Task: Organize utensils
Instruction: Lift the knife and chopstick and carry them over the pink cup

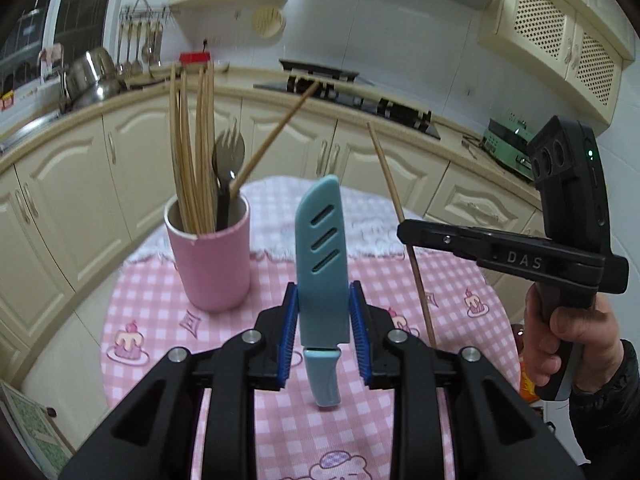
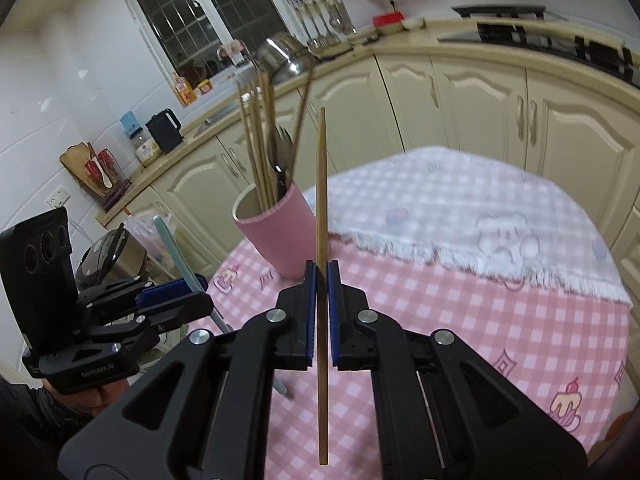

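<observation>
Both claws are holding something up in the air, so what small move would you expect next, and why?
Probably the right gripper carries its chopstick forward over the pink cup and lowers it in. The cup stands open just ahead and already holds other chopsticks and a fork, while the left gripper is clamped on the sheathed knife, which could follow.

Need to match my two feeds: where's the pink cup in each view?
Left wrist: pink cup left of centre, beside the sheathed knife in the left tongs.
Right wrist: cup centre-left, behind the held chopstick.
Shared landmark: pink checked tablecloth.
</observation>
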Demonstrator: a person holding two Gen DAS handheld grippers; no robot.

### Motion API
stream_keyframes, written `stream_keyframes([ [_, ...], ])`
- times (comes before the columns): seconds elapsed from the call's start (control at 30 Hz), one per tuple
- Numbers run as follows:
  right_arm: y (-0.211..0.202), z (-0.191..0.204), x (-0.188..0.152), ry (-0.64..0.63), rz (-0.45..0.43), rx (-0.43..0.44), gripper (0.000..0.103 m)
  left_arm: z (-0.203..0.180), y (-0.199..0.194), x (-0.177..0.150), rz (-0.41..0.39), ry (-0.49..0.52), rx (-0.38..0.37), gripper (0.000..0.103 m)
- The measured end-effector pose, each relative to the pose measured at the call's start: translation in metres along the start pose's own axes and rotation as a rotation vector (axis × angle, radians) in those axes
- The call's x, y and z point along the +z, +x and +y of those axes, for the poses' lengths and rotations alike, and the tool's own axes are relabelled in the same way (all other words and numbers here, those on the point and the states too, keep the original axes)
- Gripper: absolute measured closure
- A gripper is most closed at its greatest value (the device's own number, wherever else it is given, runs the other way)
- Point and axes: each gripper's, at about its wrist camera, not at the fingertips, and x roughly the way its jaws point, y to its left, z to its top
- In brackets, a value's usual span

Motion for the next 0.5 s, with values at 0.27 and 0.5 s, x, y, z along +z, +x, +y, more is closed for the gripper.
stream_keyframes([
  [0.27,-0.007,0.025,0.044,-0.050,-0.175,0.060,0.097,0.009,-0.037,0.036,-0.121,0.018,0.055,0.079],
  [0.5,0.009,0.051,0.093,-0.086,-0.315,0.113,0.097,0.037,-0.061,0.094,-0.252,0.002,0.109,0.079],
])
